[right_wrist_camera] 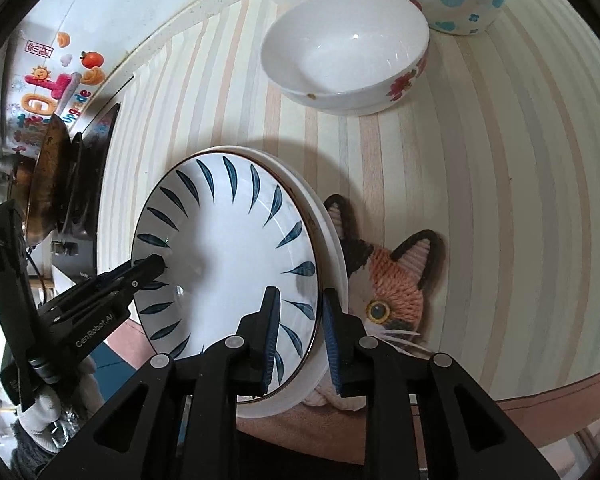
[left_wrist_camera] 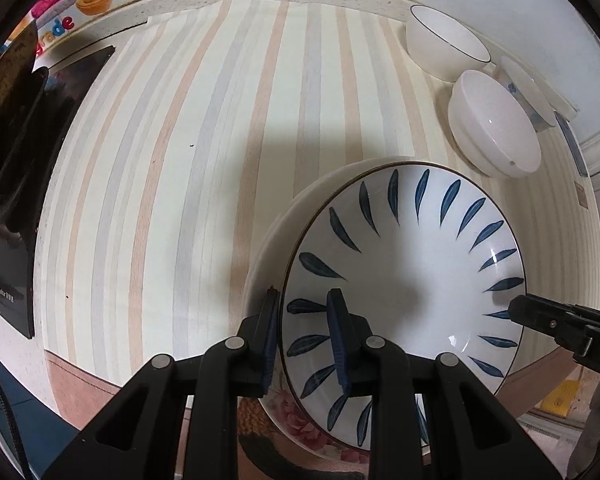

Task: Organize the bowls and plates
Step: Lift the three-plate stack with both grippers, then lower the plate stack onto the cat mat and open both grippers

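Narrowly apart, right fingers (right_wrist_camera: 270, 320) astride leaf plate (right_wrist_camera: 228, 240) rim; left fingers (left_wrist_camera: 338, 332) clamped on it.

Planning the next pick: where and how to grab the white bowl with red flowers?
Grip the bowl with red flowers by its rim, from above, one finger inside and one outside the wall. It sits upright, mouth open, and its near rim has free space; other bowls crowd the far side.

Striped mat (left_wrist_camera: 180, 168) open left, bowls (left_wrist_camera: 496, 124) crowding far right
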### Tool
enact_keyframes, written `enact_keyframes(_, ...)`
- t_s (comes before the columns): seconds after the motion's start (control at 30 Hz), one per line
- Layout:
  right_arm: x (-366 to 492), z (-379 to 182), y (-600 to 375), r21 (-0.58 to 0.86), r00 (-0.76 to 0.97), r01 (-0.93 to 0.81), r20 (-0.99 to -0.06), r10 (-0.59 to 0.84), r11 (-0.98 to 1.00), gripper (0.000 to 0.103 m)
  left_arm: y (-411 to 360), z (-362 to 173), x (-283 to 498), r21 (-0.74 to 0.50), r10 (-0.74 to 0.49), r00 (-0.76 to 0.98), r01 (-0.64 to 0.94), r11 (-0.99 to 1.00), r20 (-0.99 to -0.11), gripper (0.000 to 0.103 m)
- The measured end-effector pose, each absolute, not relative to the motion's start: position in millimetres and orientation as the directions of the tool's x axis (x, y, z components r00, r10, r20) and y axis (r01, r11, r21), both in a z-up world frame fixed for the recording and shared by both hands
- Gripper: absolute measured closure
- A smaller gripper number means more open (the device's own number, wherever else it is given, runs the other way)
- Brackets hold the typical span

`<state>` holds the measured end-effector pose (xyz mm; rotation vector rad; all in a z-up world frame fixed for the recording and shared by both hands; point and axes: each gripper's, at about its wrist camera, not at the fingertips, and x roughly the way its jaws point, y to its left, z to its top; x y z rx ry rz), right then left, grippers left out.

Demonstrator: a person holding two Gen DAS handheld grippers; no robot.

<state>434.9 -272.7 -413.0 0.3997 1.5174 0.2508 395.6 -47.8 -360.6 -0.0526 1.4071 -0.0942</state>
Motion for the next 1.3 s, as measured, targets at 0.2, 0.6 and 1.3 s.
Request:
enact_keyframes(0.2,435.3,-412.5,-277.1,0.428,0.044,0.08,-0.904,0.426,0.9,0.077,-44.1,-364.8,395.9,-0.108,-0.107,0.152,0.003,0.994,-0.983,0.082)
enact_keyframes(0.6,429.6,-387.9,-279.5,0.393,0.092,0.048,-0.917,0.388,0.918,0.076,-39.2,-344.4,385.8,-0.071,-0.067,0.196,-0.015,0.997,-0.978,0.081)
enact_keyframes(1.3,290.0,-192.7,-227.6,0.217,0.389,-0.058,-0.894,0.222,0.974,0.017,-15.7,-155.0,275.4,-0.067,-0.121,0.469,0.131,0.989,-0.875,0.027)
